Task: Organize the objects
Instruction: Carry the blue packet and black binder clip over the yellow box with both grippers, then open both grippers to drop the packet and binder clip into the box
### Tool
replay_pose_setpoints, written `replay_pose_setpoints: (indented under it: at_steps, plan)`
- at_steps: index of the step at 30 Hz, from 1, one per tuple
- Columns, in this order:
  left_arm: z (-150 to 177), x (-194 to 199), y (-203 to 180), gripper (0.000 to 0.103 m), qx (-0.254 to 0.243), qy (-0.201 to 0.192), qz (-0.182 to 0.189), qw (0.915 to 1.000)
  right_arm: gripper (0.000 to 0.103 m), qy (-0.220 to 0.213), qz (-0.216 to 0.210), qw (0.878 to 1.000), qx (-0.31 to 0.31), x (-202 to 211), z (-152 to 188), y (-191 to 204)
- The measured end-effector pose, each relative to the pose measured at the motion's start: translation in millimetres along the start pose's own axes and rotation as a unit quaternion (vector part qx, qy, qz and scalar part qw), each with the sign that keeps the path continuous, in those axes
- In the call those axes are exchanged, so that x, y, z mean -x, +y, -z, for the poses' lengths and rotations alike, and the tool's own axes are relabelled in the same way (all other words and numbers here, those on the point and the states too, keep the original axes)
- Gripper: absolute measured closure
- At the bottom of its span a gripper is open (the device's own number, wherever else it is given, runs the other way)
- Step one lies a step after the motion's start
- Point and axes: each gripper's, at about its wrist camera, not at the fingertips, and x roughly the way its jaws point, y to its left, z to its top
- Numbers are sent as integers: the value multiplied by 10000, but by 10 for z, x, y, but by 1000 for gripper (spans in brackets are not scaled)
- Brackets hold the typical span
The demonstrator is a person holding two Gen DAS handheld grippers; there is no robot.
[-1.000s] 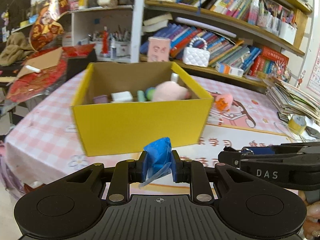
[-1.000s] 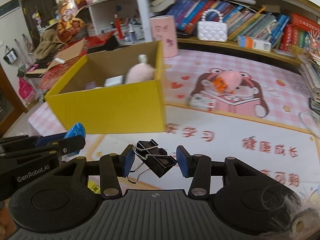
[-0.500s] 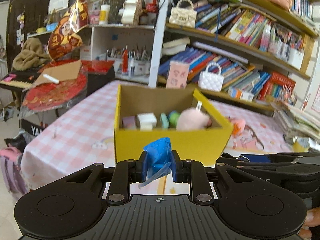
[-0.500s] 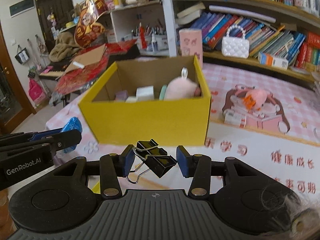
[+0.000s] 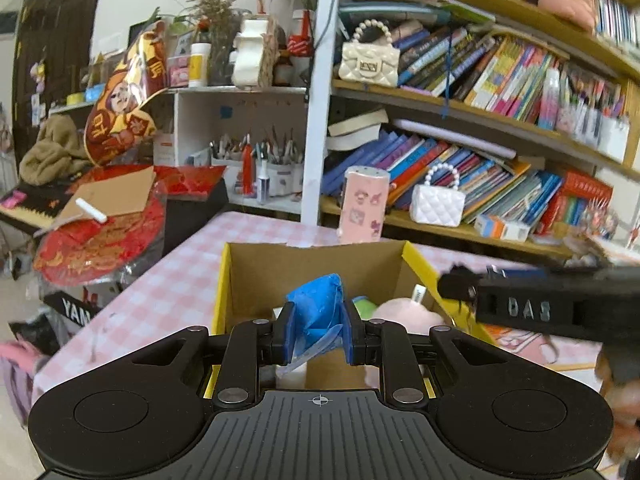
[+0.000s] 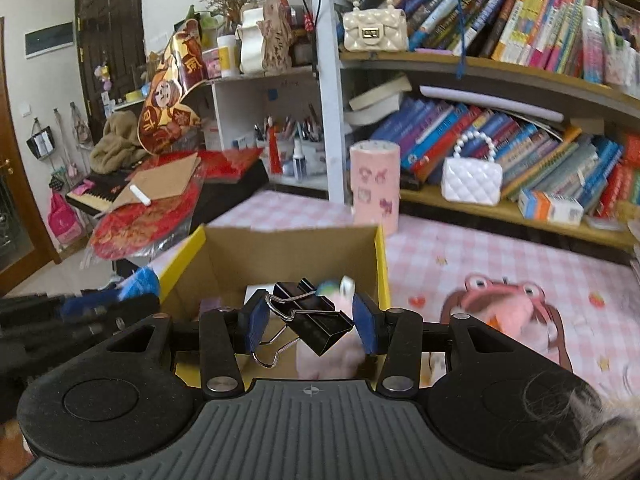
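A yellow cardboard box (image 5: 256, 268) stands open on the pink checked table, seen from above its near wall in both wrist views. My left gripper (image 5: 318, 330) is shut on a crumpled blue packet (image 5: 318, 312), held over the box's near edge. My right gripper (image 6: 312, 324) is shut on a black binder clip (image 6: 316, 322), also over the yellow box (image 6: 280, 248). Inside lie a pink plush toy (image 5: 404, 314), a green item (image 5: 364, 306) and a white block, mostly hidden by the grippers. The right gripper's arm (image 5: 540, 308) crosses the left wrist view at the right.
A pink printed cylinder (image 6: 374, 184) stands behind the box. A bookshelf (image 6: 520, 216) with books and a white quilted purse (image 6: 472, 178) lines the back. Red bags and cardboard (image 5: 104, 216) pile up at the left. A pink frog print (image 6: 504, 304) marks the table mat.
Both grippers have risen and moved forward toward the box, from in front of its yellow wall to above its near rim. Each still grips its object.
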Motion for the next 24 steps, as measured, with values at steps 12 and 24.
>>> replay_pose_setpoints:
  at_steps: [12,24]
  plan:
    - [64,-683,-140,82,-290,706,-527,9957,60,469,-701,9957,377,-870,-244,-104]
    - [149,-975,-225,81,-382,1192,-710,9896,60,1607,-1336,9712,1145,-1616,-161,-35]
